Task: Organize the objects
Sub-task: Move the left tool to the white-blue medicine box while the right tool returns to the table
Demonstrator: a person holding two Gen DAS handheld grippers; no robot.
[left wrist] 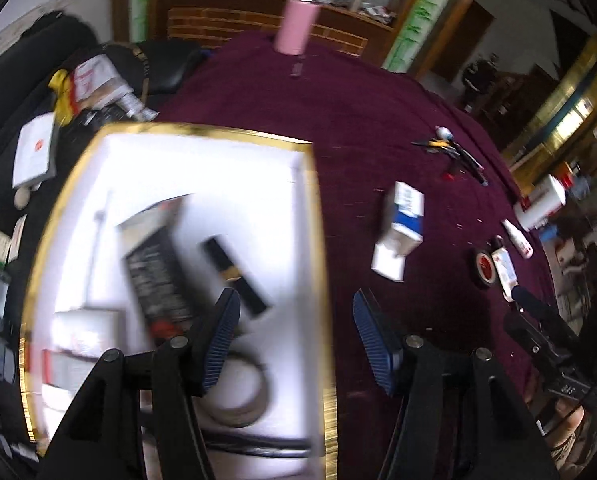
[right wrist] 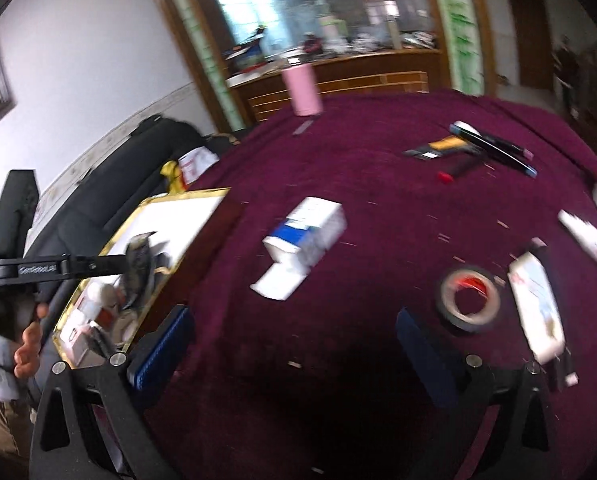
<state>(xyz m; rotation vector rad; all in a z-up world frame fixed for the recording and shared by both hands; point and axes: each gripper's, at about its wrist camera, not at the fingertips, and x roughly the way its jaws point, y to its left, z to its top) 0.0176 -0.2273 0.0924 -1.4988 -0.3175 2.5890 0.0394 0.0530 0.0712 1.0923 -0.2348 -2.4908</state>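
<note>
A white gold-rimmed box (left wrist: 314, 208) lies on the maroon table (left wrist: 358, 120); it also shows at the left of the right wrist view (right wrist: 186, 196). It holds a dark packet (left wrist: 158, 272), a black stick (left wrist: 234, 272), a tape roll (left wrist: 250, 400) and small boxes. My left gripper (left wrist: 294, 336) is open and empty over the box's right rim. A white-and-blue carton (left wrist: 402, 224) lies on the cloth to the right, also in the right wrist view (right wrist: 302, 240). My right gripper (right wrist: 294, 356) is open and empty above bare cloth, short of the carton.
A tape roll (right wrist: 470, 300), a white packet (right wrist: 538, 304) and a tube (right wrist: 586, 240) lie to the right. Pens and markers (right wrist: 474, 148) lie further back. A pink bottle (right wrist: 302, 88) stands at the far edge. A black sofa with clutter (left wrist: 78, 92) is left of the table.
</note>
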